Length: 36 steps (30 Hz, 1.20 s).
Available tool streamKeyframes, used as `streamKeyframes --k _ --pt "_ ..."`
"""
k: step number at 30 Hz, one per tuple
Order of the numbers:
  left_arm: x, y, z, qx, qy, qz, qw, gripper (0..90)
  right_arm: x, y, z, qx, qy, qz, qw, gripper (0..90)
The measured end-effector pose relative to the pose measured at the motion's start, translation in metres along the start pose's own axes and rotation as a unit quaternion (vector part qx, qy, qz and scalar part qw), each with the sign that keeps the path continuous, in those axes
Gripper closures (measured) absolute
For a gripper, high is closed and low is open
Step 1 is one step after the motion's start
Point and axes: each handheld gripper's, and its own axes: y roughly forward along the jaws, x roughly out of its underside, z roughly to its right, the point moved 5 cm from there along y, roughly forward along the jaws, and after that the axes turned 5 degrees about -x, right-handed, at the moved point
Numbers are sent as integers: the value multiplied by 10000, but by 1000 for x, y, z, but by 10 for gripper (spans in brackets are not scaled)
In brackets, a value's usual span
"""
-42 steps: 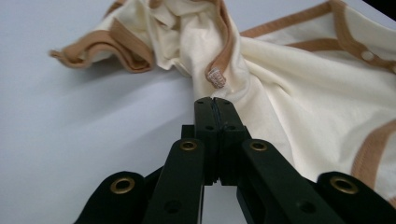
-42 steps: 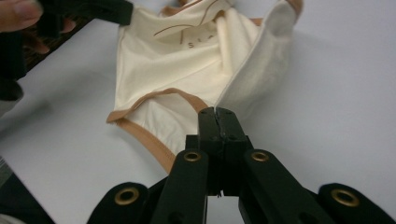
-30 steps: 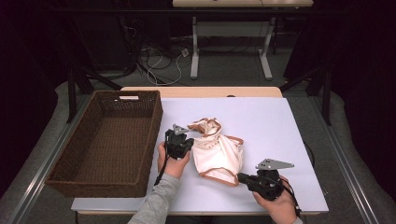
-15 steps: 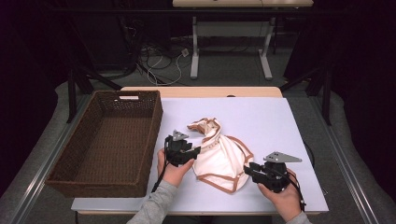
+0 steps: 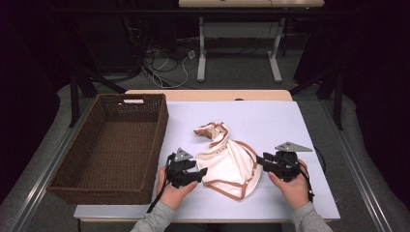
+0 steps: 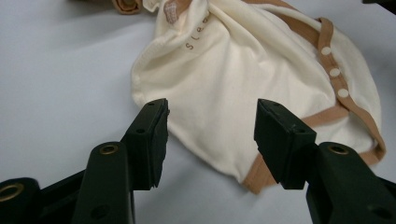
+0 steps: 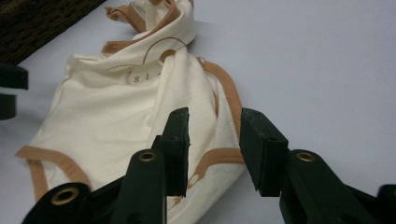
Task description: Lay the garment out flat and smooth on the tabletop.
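A cream baby garment with tan trim lies crumpled on the pale table, its twisted top pointing away from me. My left gripper sits at its left edge. In the left gripper view the left gripper has just been opening, and the garment hem lies loose between the jaws, unpressed. My right gripper rests at the garment's right edge. The right gripper has also just been opening, and the trim of the garment lies in the gap, untouched by the pads.
A dark wicker basket stands along the table's left side, close to my left hand. Bare table stretches behind and to the right of the garment. Table legs and cables lie on the floor beyond.
Both grippers' jaws have opened. The left hand drew back toward the near edge, the right hand shifted right and away. The garment's lower part lies wider and flatter.
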Motion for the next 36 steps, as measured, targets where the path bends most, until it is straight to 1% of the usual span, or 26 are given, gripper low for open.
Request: streamKeyframes --k 1,2,4,6,7,8,9,10,11,14,15,17,18,19,21,22,24,25,26,27,28,29,30,31,32,36 --pt "3 -1 0 -8 42 38 10000 447 0 3 1 42 38 -3 10000 634" --pt "6 -3 1 -3 37 24 10000 446 0 7 2 55 35 -8 10000 634" --pt "8 -6 0 -64 132 9 9999 442 3 11 4 92 -9 -74 9999 634" --pt "9 -6 1 -83 21 22 10000 443 5 14 4 163 -119 -84 9998 632" --pt "10 -6 3 -20 -141 6 9999 446 7 14 3 150 -123 -46 9998 632" --pt "11 -6 3 39 -193 -54 9998 455 8 13 2 102 -122 -39 9999 630" --pt "11 -5 6 91 -314 -51 9995 460 9 12 3 131 -161 -5 9998 629" --pt "12 -4 8 124 -298 -58 9995 465 9 11 3 104 -170 24 9998 629" --pt "12 -3 9 141 -271 -83 9995 476 10 10 3 92 -88 42 9999 629" --pt "16 1 16 180 -215 -230 9993 498 13 8 8 126 -96 23 9999 627" --pt "17 2 18 190 -122 -281 9994 506 13 8 9 147 -55 22 9999 627" --pt "19 5 22 164 -92 -296 9994 518 13 8 13 159 -28 21 9999 626" --pt "20 6 21 125 56 -303 9994 522 12 8 13 131 36 42 9999 625" --pt "21 7 23 142 63 -321 9994 526 12 9 14 132 57 80 9999 622" --pt "22 9 23 113 163 -330 9993 540 11 8 17 177 42 49 9998 618" --pt "23 9 24 100 173 -349 9992 548 11 10 18 193 30 62 9998 615" --pt "25 11 26 174 160 -349 9991 574 11 12 22 323 -28 21 9995 614" --pt "26 11 27 136 211 -374 9990 585 11 13 24 298 -13 13 9996 612" --pt "26 12 28 122 289 -392 9987 594 10 14 24 238 73 7 9997 608" --pt "27 13 29 135 293 -400 9987 606 11 16 25 218 106 -20 9997 603" --pt "28 15 29 109 360 -463 9982 621 11 18 26 192 141 -52 9997 599" --pt "30 16 30 62 430 -428 9981 638 12 20 26 142 162 -140 9997 593" --pt "30 16 30 -25 527 -407 9978 667 13 22 27 145 108 -169 9997 592" --pt "30 16 30 -91 629 -396 9972 702 14 24 28 168 134 -232 9995 589" --pt "30 16 31 -90 673 -374 9970 728 15 26 27 142 197 -277 9993 583" --pt "30 18 32 99 653 -382 9971 843 16 33 28 87 118 -338 9993 572"
